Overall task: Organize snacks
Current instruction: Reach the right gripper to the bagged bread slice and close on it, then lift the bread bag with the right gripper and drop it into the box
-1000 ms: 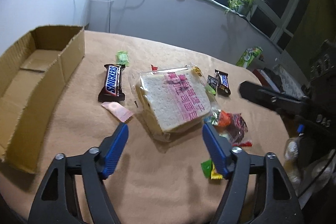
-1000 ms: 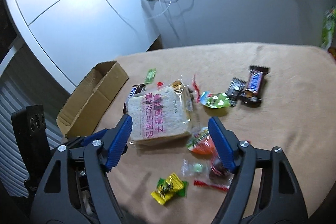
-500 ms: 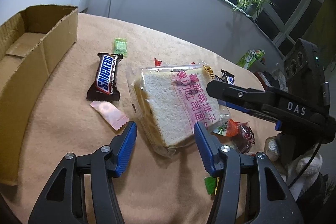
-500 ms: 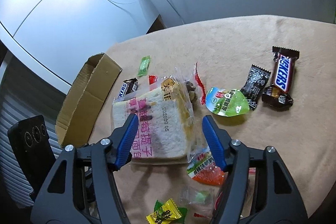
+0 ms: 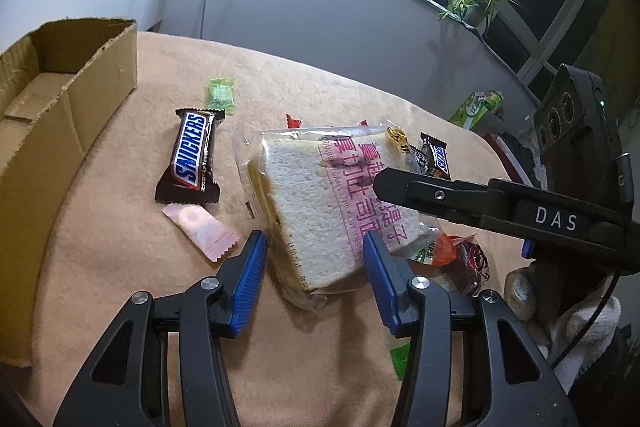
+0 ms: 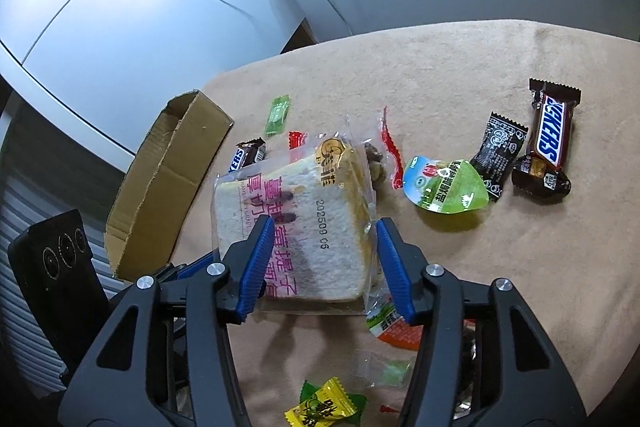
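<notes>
A bagged slice of bread (image 5: 320, 195) with pink print lies mid-table among loose snacks. My left gripper (image 5: 314, 241) straddles its near corner, jaws closing, both blue pads against the bag. My right gripper (image 6: 325, 223) comes at the same bread (image 6: 304, 211) from the other side. Its jaws are closing too, and the plastic crumples at the right pad. One black finger (image 5: 440, 195) of the right gripper crosses the bread in the left wrist view. An open cardboard box (image 5: 108, 75) stands at the table's left end and shows as the box (image 6: 168, 179) in the right wrist view.
A Snickers bar (image 5: 192, 155), a green candy (image 5: 220, 93) and a pink wrapper (image 5: 202, 233) lie between bread and box. Right of the bread lie a green jelly cup (image 6: 444, 187), a black candy (image 6: 498, 151), another Snickers (image 6: 548, 139), an orange packet (image 6: 394, 327) and a yellow candy (image 6: 324, 407).
Both grippers have narrowed their jaws from wide open down onto the bread bag. The right gripper came forward and down over the bread; the left stayed nearly in place.
</notes>
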Available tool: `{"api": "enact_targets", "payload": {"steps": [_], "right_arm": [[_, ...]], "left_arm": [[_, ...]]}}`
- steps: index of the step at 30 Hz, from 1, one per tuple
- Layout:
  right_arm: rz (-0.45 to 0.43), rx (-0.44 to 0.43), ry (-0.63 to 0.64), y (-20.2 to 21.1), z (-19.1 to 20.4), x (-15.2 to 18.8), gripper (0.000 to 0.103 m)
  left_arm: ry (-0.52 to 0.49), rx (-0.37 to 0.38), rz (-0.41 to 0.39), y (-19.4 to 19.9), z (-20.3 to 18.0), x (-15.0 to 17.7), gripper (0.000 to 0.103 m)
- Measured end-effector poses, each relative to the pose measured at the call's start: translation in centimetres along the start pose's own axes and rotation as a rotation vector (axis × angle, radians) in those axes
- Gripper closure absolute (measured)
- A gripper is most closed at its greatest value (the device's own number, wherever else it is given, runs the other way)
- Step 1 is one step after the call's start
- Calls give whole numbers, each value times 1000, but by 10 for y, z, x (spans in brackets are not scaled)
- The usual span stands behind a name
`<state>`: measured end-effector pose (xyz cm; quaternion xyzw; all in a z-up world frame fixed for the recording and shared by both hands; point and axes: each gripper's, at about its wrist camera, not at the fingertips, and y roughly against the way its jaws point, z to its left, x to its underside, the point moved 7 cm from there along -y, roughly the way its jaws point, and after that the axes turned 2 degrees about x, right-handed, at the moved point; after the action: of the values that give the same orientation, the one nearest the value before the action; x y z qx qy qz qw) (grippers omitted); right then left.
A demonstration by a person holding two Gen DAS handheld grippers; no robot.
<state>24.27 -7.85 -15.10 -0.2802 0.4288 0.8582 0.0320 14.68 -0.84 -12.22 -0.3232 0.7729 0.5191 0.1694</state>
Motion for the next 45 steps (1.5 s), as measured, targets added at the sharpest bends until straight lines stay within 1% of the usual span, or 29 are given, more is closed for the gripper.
{"api": "enact_targets", "payload": {"steps": [4, 9, 15, 21, 28, 35, 41, 45], "right_arm": [[-14, -1, 17, 7, 8, 0, 48], [-43, -1, 55, 22, 29, -5, 48], [-72, -17, 115, 34, 63, -15, 48], [-72, -46, 175, 30, 106, -23, 48], [-65, -81, 254, 12, 162, -28, 48], [-30, -126, 318, -18, 213, -30, 48], [10, -136, 372, -51, 250, -28, 48], [42, -134, 399, -71, 265, -24, 48]], "left_arm": [[-13, -8, -15, 6, -2, -2, 54], [-20, -16, -53, 21, -3, -8, 54], [-32, -35, -115, 52, 4, -16, 54], [-31, -84, -186, 85, 22, -26, 54], [9, -136, -242, 115, 52, -35, 54], [68, -197, -295, 146, 92, -36, 54], [134, -243, -308, 158, 129, -33, 54], [168, -265, -299, 159, 148, -29, 54]]}}
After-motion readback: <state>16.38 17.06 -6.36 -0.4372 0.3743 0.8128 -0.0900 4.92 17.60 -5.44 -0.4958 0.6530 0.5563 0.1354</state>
